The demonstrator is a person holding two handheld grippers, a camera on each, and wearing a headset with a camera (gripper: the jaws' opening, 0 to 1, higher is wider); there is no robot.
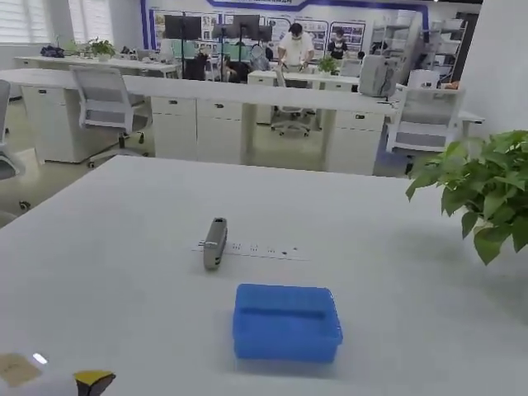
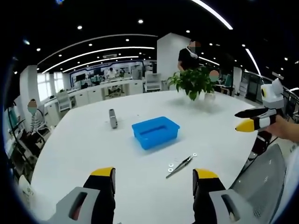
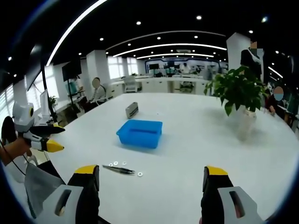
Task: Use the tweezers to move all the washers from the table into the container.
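Glossy white table (image 1: 124,289): boxy blue container (image 1: 286,322), slim metal tweezers (image 3: 119,169), perhaps four washers (image 3: 116,164); left gripper (image 2: 154,173), right gripper (image 3: 151,170) agape.

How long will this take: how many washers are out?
4 washers by the tweezers: three clustered at one end, one alone at the other. More may be too small to see.
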